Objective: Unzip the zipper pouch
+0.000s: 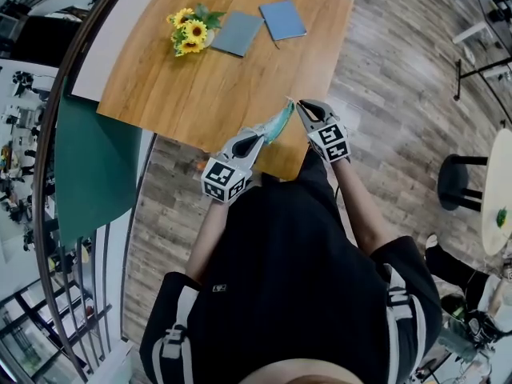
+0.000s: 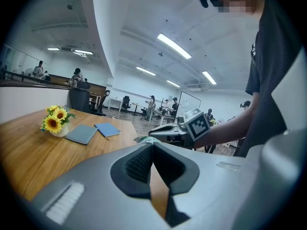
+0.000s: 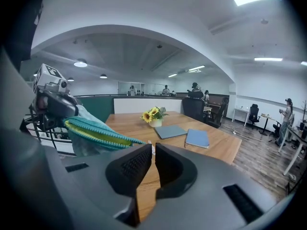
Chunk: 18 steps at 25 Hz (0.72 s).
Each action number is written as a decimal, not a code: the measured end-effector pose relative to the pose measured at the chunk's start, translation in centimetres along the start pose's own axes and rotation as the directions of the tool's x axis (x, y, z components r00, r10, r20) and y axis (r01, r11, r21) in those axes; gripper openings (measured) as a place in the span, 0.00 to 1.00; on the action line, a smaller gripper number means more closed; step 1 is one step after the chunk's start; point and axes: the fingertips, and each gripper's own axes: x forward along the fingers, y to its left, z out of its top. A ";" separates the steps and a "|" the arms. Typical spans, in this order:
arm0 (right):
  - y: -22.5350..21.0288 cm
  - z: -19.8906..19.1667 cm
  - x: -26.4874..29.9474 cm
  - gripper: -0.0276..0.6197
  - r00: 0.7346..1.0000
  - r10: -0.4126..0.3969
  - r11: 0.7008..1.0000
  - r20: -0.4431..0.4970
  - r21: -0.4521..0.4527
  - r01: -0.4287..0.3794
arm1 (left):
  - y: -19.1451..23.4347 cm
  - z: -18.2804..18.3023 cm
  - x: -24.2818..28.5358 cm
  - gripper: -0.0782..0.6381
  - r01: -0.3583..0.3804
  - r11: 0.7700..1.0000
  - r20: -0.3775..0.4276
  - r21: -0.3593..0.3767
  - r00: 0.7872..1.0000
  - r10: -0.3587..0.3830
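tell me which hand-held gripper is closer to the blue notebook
Right. The right hand-held gripper sits almost straight back from the blue notebook; the left hand-held gripper is further back and off to the left.

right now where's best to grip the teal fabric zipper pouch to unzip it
The small white pull at the tapered end of the teal fabric zipper pouch, pinched end-on from the right, along the teeth line. The left gripper clamps the other end, bracing it.

No words, numbers or brand names can be read. Black-and-white square patterns are carried on the cube (image 1: pixel 225 180) of the left gripper (image 1: pixel 258 141) and on the cube (image 1: pixel 330 142) of the right gripper (image 1: pixel 298 105). A tiny pale mark on the person's black shirt (image 1: pixel 280 278) cannot be made out.
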 end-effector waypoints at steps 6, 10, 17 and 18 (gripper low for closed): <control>0.5 -0.3 -0.6 0.06 1.000 0.006 1.000 0.014 -0.011 -0.006 | 1.8 0.0 -0.7 0.12 -0.044 0.999 -0.001 -0.002 0.999 0.044; 0.7 -0.6 -1.0 0.07 1.000 0.009 1.000 0.010 -0.014 -0.009 | 2.6 0.1 -1.0 0.12 -0.060 0.998 0.001 -0.003 0.998 0.060; 1.0 -1.6 -1.3 0.07 1.000 0.008 1.000 -0.019 0.005 -0.007 | 3.4 0.1 -1.3 0.12 -0.072 0.997 -0.001 -0.007 0.997 0.072; 1.0 -1.7 -1.3 0.07 1.000 0.007 1.000 -0.020 0.008 -0.007 | 3.5 0.0 -1.4 0.12 -0.073 0.997 -0.001 -0.007 0.997 0.073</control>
